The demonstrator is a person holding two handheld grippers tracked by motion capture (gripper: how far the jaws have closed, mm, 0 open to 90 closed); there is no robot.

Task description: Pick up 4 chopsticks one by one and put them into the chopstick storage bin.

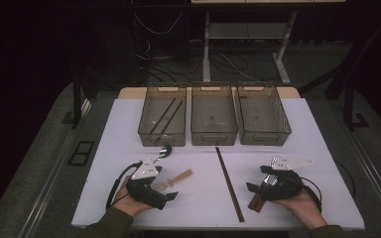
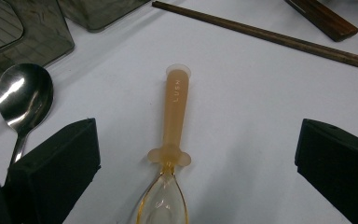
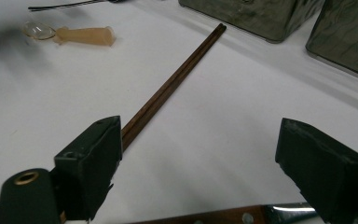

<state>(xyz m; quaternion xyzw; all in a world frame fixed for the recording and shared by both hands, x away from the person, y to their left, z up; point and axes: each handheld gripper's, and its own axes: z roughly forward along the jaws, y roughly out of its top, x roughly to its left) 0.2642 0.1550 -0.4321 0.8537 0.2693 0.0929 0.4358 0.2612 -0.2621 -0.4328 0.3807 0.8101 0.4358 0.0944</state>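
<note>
A small spoon [image 2: 175, 112] with a clear bowl and an orange handle lies on the white table mat, between the wide-apart jaws of my open left gripper [image 2: 198, 154]; it does not touch them. From above, the same spoon [image 1: 177, 177] lies just right of the left gripper [image 1: 164, 183]. A metal spoon [image 2: 23, 98] rests beside the left jaw. A pair of dark chopsticks [image 3: 168, 88] runs away from my open right gripper [image 3: 200, 140], close to its left jaw. A wooden-handled knife [image 3: 223, 217] lies just under the right gripper [image 1: 257, 181].
Three translucent grey bins [image 1: 214, 130] stand in a row at the back of the mat [image 1: 317, 148]; the left bin [image 1: 162, 134] holds chopsticks [image 1: 166, 116]. The long chopstick pair [image 1: 229, 182] lies between my hands. Table edges sit close on both sides.
</note>
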